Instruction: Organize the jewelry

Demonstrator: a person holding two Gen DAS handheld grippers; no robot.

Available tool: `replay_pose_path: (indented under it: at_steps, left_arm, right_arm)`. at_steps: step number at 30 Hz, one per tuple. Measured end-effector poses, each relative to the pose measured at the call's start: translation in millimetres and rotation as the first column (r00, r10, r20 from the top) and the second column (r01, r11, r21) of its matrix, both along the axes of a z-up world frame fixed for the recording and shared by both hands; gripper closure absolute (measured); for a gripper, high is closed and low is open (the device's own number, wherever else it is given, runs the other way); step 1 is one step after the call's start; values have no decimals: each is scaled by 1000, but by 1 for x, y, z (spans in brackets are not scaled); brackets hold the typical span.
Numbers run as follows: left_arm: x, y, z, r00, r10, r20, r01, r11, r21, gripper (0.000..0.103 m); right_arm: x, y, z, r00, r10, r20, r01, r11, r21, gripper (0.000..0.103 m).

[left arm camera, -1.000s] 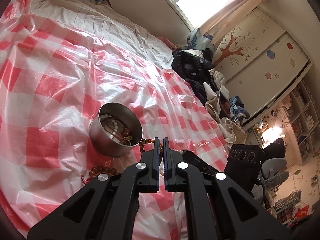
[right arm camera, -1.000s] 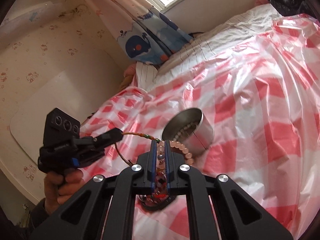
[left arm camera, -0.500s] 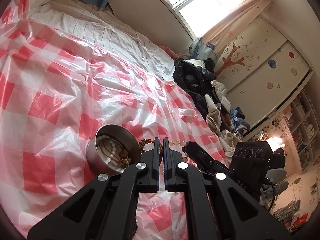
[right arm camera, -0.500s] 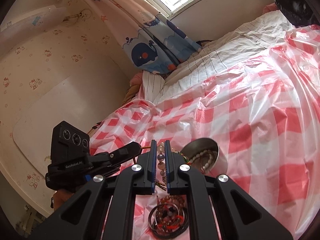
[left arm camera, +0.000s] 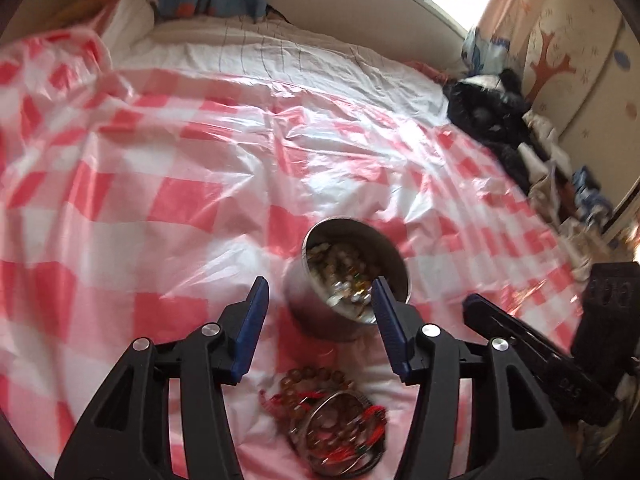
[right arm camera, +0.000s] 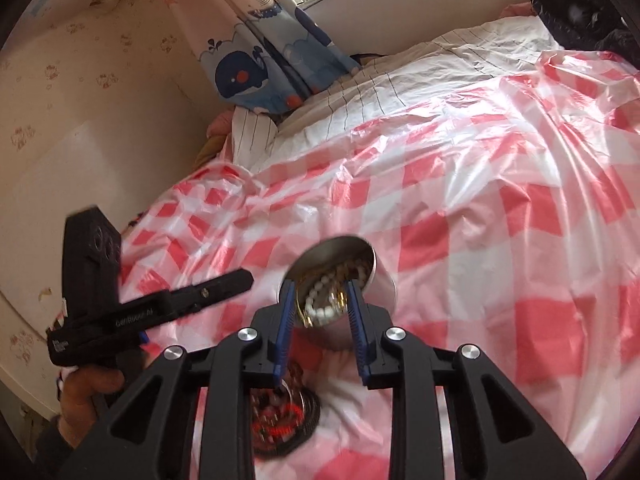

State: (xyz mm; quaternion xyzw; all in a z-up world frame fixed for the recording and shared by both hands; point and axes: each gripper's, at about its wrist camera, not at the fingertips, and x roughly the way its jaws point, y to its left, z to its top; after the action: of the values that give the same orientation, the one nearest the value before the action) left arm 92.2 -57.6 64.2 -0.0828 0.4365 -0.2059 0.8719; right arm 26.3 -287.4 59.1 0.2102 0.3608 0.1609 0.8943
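Observation:
A steel cup (left arm camera: 320, 320) stands on the red-and-white checked plastic sheet (left arm camera: 168, 208), with pearl and bead strands heaped inside it. My left gripper (left arm camera: 320, 285) hangs just in front of the cup; its jaws are opening and nothing is pressed between them. In the right wrist view the same cup (right arm camera: 380, 284) sits right behind my right gripper (right arm camera: 320, 286), whose jaws are also opening with nothing between the pads. A tangled pile of bracelets and bangles (left arm camera: 336, 416) lies on the sheet below both grippers, and the right wrist view shows this pile (right arm camera: 280, 424) too.
A person's hand (right arm camera: 88, 384) holds the left gripper's handle. A heap of dark clothes (left arm camera: 492, 116) lies at the sheet's far right. White striped bedding (right arm camera: 400, 92) and a whale-print curtain (right arm camera: 256, 68) lie beyond the sheet.
Both grippers were shut on a bead strand stretched between them over the cup. Now both stand open, the strand is out of the jaws, and both cameras have tipped downward toward the cup.

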Motion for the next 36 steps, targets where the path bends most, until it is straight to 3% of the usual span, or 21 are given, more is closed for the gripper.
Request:
replay_pose_path:
  at_steps: [13, 24, 36]
  left_arm:
    - [-71, 0, 10, 989, -31, 144, -7, 966, 259, 45]
    - [-91, 6, 12, 981, -38, 188, -28, 942, 334, 37]
    - [-93, 9, 10, 982, -35, 187, -33, 936, 351, 33]
  right_arm:
    - [-46, 13, -15, 999, 13, -29, -14, 999, -32, 69]
    - [-59, 26, -8, 999, 22, -25, -23, 998, -66, 64]
    - [-63, 30, -9, 999, 25, -35, -28, 996, -82, 64]
